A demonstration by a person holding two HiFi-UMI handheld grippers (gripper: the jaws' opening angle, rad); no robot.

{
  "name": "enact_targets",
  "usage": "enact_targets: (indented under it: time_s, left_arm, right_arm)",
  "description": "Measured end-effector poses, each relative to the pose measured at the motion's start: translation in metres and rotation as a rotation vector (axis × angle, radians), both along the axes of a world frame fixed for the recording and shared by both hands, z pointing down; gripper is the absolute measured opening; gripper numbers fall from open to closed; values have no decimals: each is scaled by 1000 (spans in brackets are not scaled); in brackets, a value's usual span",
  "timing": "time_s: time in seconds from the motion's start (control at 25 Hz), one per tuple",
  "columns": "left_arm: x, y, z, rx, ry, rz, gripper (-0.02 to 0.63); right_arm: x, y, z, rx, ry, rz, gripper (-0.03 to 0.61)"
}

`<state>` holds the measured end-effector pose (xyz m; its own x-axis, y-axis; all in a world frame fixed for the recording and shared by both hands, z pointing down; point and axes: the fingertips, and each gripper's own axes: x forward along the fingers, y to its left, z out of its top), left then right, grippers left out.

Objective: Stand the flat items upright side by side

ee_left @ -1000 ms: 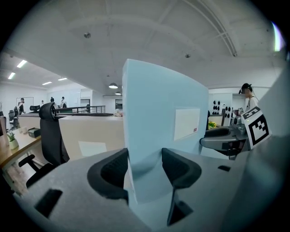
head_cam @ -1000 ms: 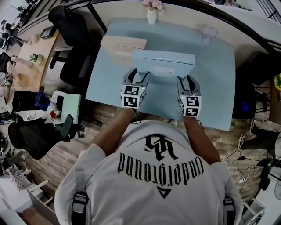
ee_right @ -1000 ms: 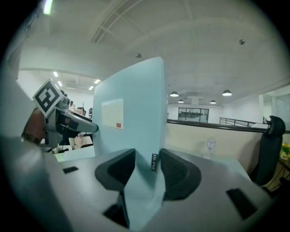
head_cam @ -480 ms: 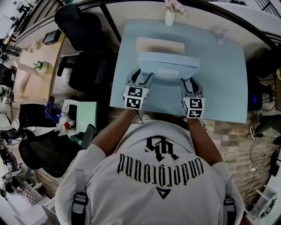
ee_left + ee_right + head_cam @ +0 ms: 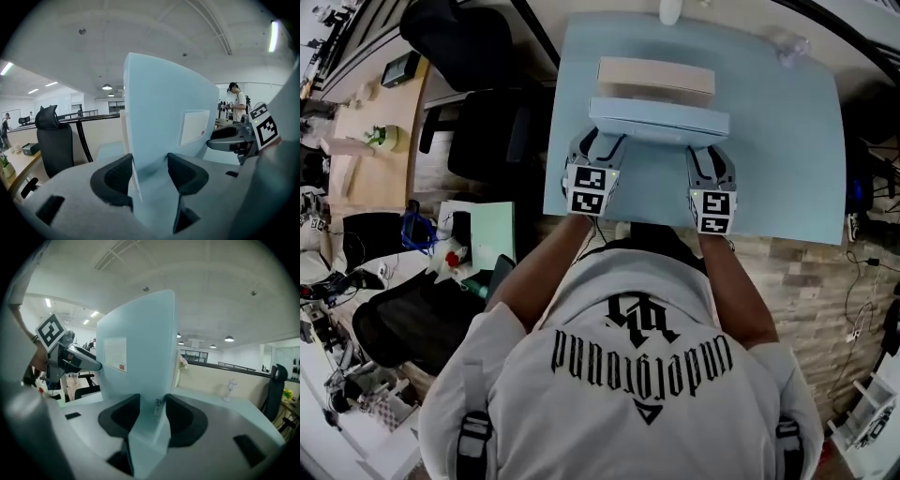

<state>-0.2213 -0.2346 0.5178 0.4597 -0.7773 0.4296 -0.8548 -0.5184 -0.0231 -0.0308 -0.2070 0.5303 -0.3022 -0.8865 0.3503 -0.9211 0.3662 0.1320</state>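
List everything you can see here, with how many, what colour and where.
Table: one, light blue, under the boxes.
Flat box: one, light blue, upright, clamped at both ends.
Second box: one, beige, just behind the blue one.
Vase: one, white, table's far edge.
Ornament: one, clear, far right corner.
Office chairs: at least two, black, left of the table.
Side table: one, green, on the floor at left.
Left claw: one, grey, shut on the box's left end.
Right claw: one, grey, shut on its right end.

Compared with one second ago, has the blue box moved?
Yes. The blue box has shifted left: it was offset right of the beige box and now lines up just in front of it.
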Motion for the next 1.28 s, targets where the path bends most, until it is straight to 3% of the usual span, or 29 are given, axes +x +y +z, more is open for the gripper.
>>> enact_targets:
  time_s: [0.4,1.28]
  left_arm:
    - [-3,-38,40,-14,-51,12,242]
    - [-6,-62,61,-22,-24,-18,244]
  right_arm:
    - [-7,-39,39,-45,-2,-8,175]
    - [-8,-58,60,-80,9,-55,185]
